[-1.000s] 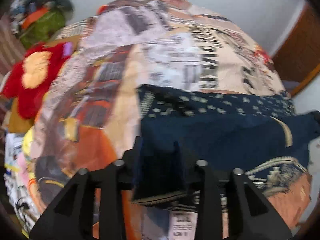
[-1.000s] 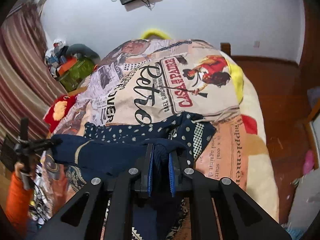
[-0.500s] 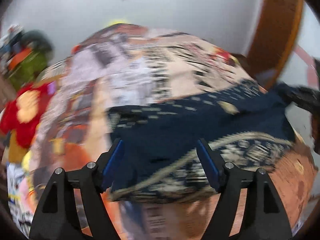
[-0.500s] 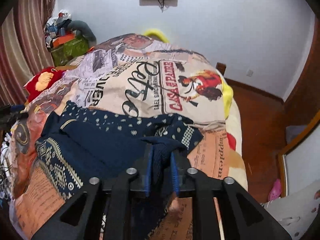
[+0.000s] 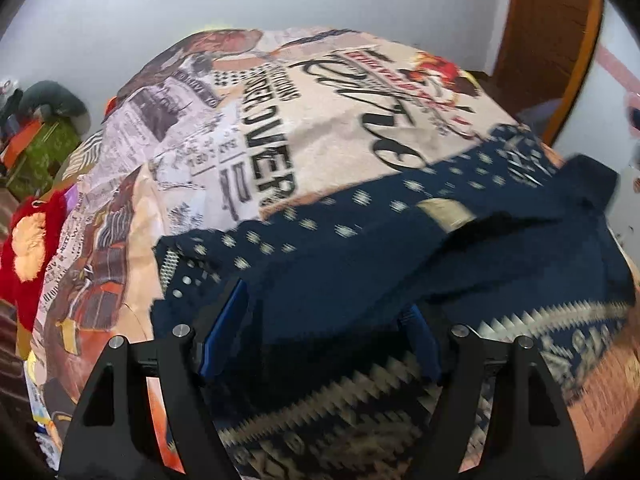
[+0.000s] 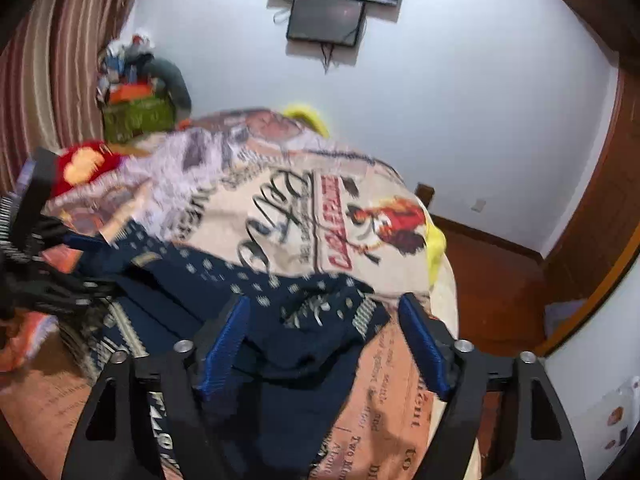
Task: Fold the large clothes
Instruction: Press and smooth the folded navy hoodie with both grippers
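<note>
While navy garment [image 5: 340,264] lies on bed, both tongs [image 5: 320,336] [image 6: 324,340] just spread apart.

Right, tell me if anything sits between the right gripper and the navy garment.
Nothing visible does. The right gripper has just opened, and the navy garment lies directly between its spread pads on the printed bedspread.

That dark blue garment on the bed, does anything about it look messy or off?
Yes. The navy garment lies rumpled across the printed bedspread, its near end bunched into a heap rather than flat, so the fold looks uneven.
</note>
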`<state>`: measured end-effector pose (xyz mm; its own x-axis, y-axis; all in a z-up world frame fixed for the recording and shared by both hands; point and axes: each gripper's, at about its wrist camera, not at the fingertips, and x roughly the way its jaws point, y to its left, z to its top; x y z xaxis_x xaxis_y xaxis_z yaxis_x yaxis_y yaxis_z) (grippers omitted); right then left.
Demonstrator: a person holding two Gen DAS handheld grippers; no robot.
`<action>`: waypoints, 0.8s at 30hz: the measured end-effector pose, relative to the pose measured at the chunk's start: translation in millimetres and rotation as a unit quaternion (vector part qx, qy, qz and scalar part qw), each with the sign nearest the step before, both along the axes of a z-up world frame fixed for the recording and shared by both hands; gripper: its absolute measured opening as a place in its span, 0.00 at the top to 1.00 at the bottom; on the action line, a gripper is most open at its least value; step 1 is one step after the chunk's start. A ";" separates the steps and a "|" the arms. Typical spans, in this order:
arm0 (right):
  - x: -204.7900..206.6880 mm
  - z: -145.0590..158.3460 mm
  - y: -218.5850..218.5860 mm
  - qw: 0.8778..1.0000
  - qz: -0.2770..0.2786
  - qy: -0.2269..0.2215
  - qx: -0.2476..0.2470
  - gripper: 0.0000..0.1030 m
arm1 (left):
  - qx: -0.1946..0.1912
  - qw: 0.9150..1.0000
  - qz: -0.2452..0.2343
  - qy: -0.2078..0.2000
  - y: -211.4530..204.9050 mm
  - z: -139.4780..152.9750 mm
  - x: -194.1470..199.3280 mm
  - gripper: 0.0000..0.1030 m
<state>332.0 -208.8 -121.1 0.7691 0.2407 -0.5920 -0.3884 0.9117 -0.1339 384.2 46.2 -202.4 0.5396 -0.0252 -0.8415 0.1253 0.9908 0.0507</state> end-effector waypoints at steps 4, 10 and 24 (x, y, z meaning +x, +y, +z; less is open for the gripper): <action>-4.3 1.6 18.7 0.999 0.046 0.020 0.020 0.12 | -0.001 0.999 0.036 0.006 18.6 -2.6 24.0 0.27; 6.8 -38.5 65.1 0.993 0.091 0.060 -0.042 0.12 | -0.030 0.994 0.101 -0.003 63.1 9.9 38.4 0.27; 111.1 -80.8 33.6 0.987 -0.014 0.146 -0.062 0.12 | -0.091 0.986 0.131 0.042 147.8 -24.6 -0.1 0.27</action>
<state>443.1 -175.2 -201.9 0.5671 0.1326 -0.8129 -0.4011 0.9065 -0.1320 384.1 194.0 -227.0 0.4766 -0.0495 -0.8777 -0.1402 0.9814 -0.1315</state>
